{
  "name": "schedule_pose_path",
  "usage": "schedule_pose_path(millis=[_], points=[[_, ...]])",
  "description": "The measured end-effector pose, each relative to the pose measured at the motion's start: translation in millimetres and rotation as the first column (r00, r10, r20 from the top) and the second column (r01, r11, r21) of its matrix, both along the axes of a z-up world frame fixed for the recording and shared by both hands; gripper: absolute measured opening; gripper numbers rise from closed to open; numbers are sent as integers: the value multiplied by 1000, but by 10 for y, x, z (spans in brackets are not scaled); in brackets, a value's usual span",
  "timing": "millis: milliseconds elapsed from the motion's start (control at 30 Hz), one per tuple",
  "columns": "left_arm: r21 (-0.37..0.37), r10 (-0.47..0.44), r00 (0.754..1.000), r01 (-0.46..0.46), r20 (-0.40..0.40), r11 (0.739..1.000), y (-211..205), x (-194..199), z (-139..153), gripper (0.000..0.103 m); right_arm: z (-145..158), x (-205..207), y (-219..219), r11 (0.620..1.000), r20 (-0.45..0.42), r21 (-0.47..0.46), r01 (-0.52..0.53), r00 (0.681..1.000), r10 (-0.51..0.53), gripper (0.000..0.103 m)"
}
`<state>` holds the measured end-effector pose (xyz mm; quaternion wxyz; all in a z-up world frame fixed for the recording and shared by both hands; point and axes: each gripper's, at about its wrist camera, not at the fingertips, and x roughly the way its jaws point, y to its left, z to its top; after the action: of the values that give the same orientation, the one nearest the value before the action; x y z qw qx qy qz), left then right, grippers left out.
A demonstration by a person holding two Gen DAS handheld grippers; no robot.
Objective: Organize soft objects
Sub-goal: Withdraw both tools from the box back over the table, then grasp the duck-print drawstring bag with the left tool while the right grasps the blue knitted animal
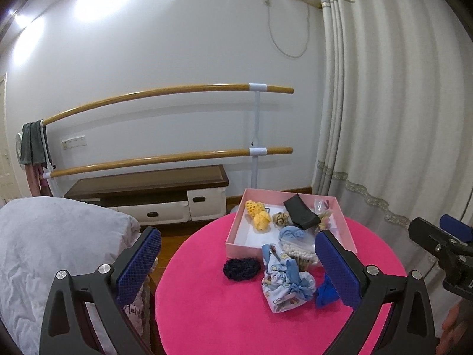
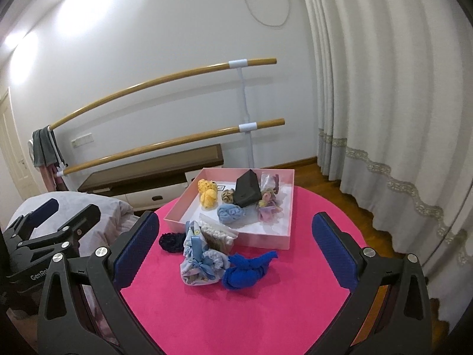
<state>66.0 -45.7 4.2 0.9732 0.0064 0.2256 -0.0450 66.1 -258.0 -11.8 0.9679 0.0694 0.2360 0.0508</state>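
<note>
Several soft items are already held in the pink box (image 2: 260, 241); a patterned pouch (image 2: 201, 266), blue cloth (image 2: 248, 270) and dark scrunchie (image 2: 171, 242) are left on the tabletop (image 2: 266, 319); left gripper (image 1: 236, 263) and right gripper (image 2: 236, 254) are held empty, jaws apart.

table (image 2: 266, 310): matt pink felt | box (image 2: 260, 241): smooth card | fingers (image 2: 134, 251): textured blue rubber

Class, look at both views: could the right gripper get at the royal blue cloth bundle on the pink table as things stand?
Probably yes. The right gripper is open, and the royal blue cloth bundle lies on the pink table straight ahead between its fingers, nothing in front; only the patterned pouch touches its left side.
</note>
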Motion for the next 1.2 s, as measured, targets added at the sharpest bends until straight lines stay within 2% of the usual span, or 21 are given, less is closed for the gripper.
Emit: schedule_pose_path(millis=[233, 533, 733, 967, 1200], points=[[-6, -8, 999, 8, -31, 1000, -26, 1, -131, 103, -20, -53, -56, 999, 0, -35, 34, 999, -34, 103], [1, -27, 994, 27, -105, 1000, -107, 182, -370, 103, -176, 34, -163, 998, -42, -45, 53, 998, -55, 103], [8, -37, 987, 38, -156, 999, -188, 359, -590, 103, -394, 163, -233, 997, -104, -44, 56, 993, -60, 103], [-7, -56, 966, 56, -251, 998, -329, 705, -967, 103, -761, 382, -315, 998, -207, -38, 50, 977, -57, 103], [-25, -64, 953, 59, -296, 998, -477, 1053, -1260, 103, -1027, 552, -356, 999, -282, -18, 33, 959, -37, 103]])
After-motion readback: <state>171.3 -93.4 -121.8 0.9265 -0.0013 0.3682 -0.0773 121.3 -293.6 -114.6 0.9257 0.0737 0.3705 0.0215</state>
